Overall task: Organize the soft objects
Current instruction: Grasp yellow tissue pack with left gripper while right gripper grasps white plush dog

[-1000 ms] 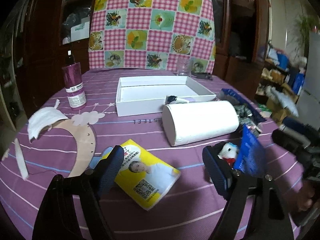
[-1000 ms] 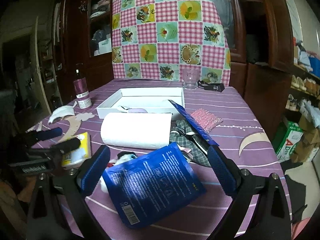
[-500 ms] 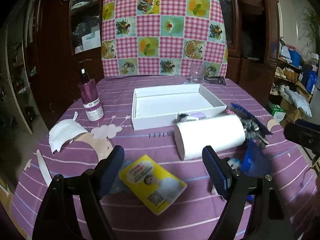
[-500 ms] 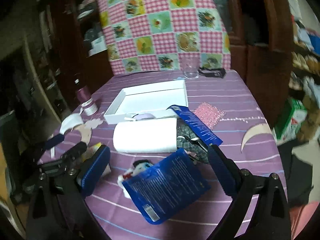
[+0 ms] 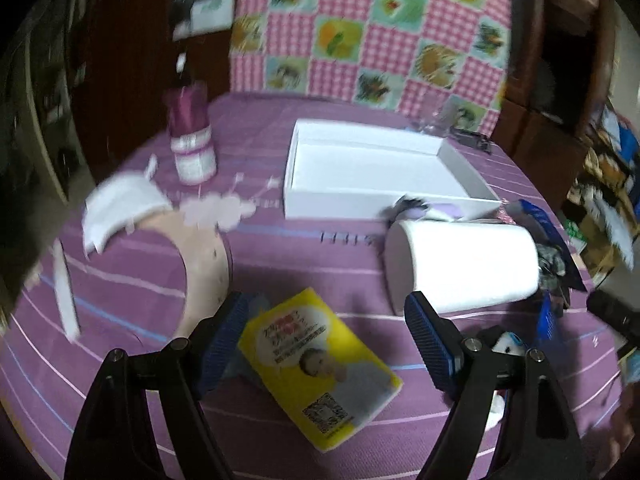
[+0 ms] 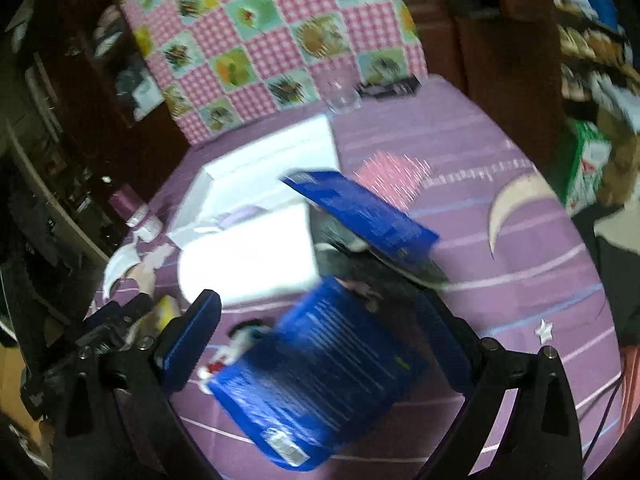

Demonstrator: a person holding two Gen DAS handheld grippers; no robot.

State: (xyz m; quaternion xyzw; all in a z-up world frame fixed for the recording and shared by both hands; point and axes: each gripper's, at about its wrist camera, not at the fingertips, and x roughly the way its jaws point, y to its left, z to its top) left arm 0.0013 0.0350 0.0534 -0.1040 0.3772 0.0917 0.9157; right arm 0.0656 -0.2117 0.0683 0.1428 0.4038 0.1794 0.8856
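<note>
Yellow pack [image 5: 320,364] flat, glossy; blue pouch [image 6: 320,376] crinkled; both hand-held grippers [image 5: 326,344] [image 6: 316,344] wide, empty.

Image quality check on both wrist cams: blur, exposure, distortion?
Left wrist: moderate motion blur, the paper towel roll blown out to featureless white, the yellow packet fairly readable, fisheye bending the table edge. Right wrist: heavier smear, print on the blue pouch streaked, white box overexposed, dark vignetted corners.

A soft yellow printed pack [image 5: 320,364] lies flat on the purple striped bench; a glossy blue plastic pouch [image 6: 320,380] lies flat beside a small white plush toy [image 6: 240,340], near the white paper roll [image 5: 460,264] lying on its side
</note>
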